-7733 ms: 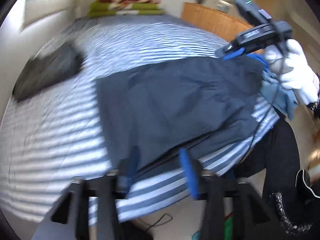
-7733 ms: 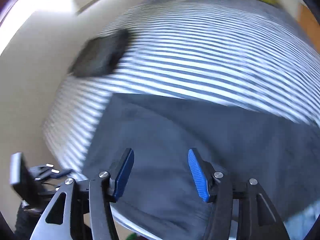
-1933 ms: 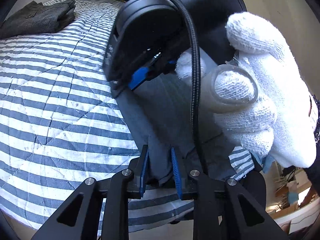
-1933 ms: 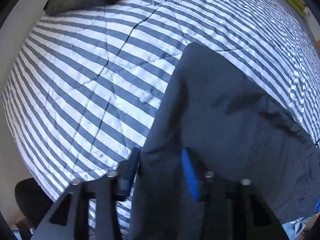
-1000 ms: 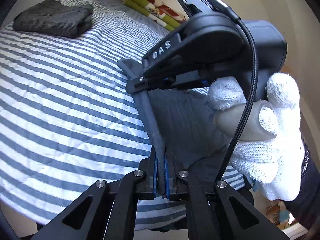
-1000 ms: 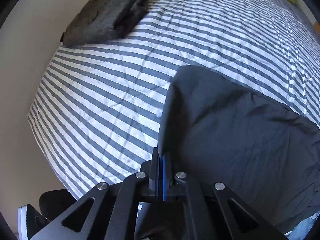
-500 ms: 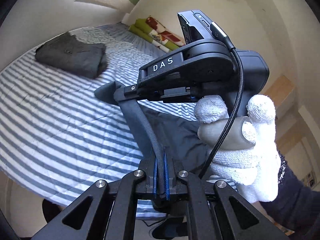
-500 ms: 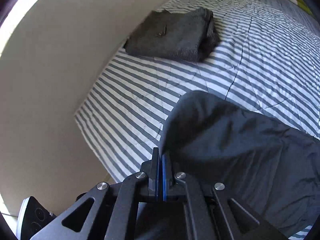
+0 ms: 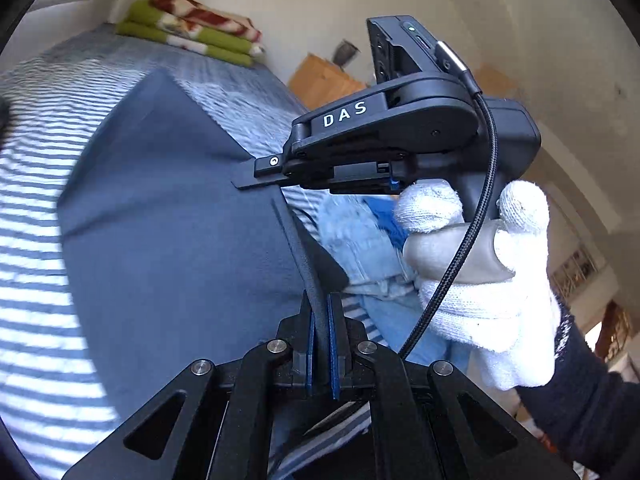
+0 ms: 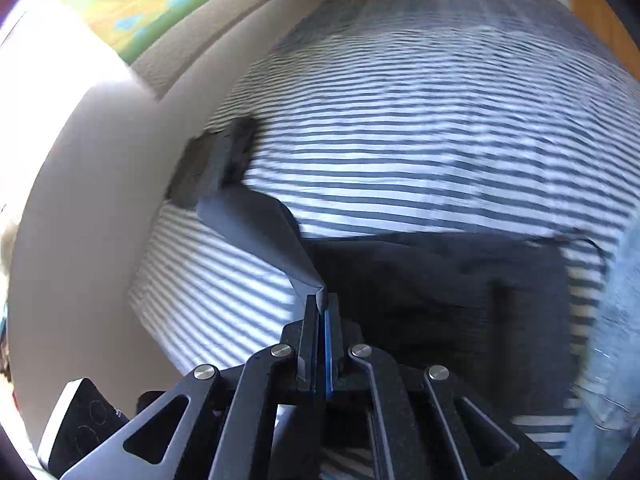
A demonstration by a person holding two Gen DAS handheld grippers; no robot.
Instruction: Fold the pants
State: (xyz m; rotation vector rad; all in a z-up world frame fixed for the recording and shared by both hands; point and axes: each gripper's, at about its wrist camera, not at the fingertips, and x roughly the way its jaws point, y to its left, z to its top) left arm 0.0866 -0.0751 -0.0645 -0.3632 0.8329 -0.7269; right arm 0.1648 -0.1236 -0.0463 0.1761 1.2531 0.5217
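The dark navy pants (image 9: 168,216) hang lifted over the striped bed. My left gripper (image 9: 320,316) is shut on one corner of their raised edge. In the left wrist view the right gripper (image 9: 256,176), held by a white-gloved hand (image 9: 484,272), pinches the other corner of that edge, higher and further away. In the right wrist view my right gripper (image 10: 322,308) is shut on a fold of the pants (image 10: 432,292), and the rest of the cloth lies on the bed below to the right. The raised flap (image 10: 260,232) stretches up to the left.
A folded grey garment (image 10: 216,160) lies on the striped bedspread (image 10: 420,120) by the left wall. Folded green and red blankets (image 9: 192,28) lie at the head of the bed. Light blue jeans (image 9: 360,248) lie at the bed's right edge. A wooden cabinet (image 9: 320,80) stands behind.
Both grippers, still shut on the pants' edge, have swung it up and toward the right over the rest of the cloth. The grey garment has dropped out of the left wrist view.
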